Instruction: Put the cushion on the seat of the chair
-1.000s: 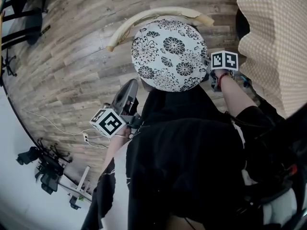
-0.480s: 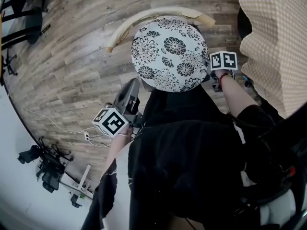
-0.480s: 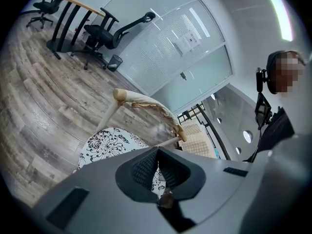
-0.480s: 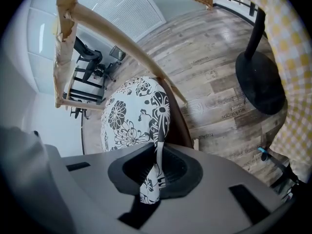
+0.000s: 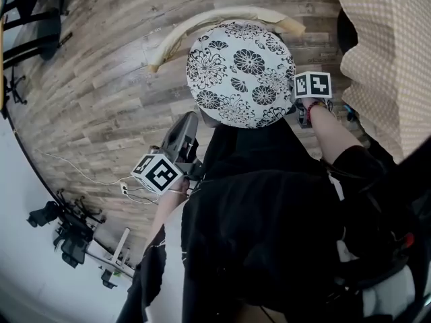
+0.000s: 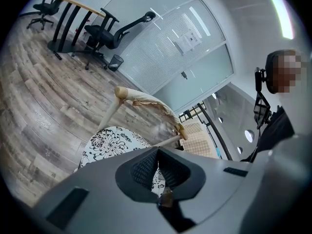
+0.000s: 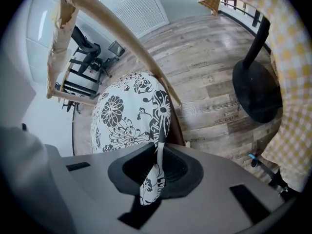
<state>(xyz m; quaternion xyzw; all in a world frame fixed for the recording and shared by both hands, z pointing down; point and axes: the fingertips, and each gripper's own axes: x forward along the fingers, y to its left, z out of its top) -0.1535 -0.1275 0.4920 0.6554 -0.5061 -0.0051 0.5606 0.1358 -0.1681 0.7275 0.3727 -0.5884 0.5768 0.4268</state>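
Count: one cushion, one chair, two grippers, one checked cloth.
Left gripper (image 6: 157, 167): left of the chair and clear of it. Its pads are pressed together with nothing between them.
Chair (image 5: 202, 20): its pale curved backrest arcs round the far side of the seat.
Cushion (image 5: 240, 73): round, white with black flowers, spread over the chair's seat just in front of the backrest.
Right gripper (image 7: 158, 167): at the chair's right side. Its jaws are nearly closed, pinching the cushion's rim, and a fold of fabric hangs through them.
Checked cloth (image 5: 387, 59): right of the chair.
Head view only: both marker cubes.
Left gripper view only: two office chairs (image 6: 107, 33) far behind the chair.
Right gripper view only: a black round base (image 7: 256, 89) on the floor right of the chair.
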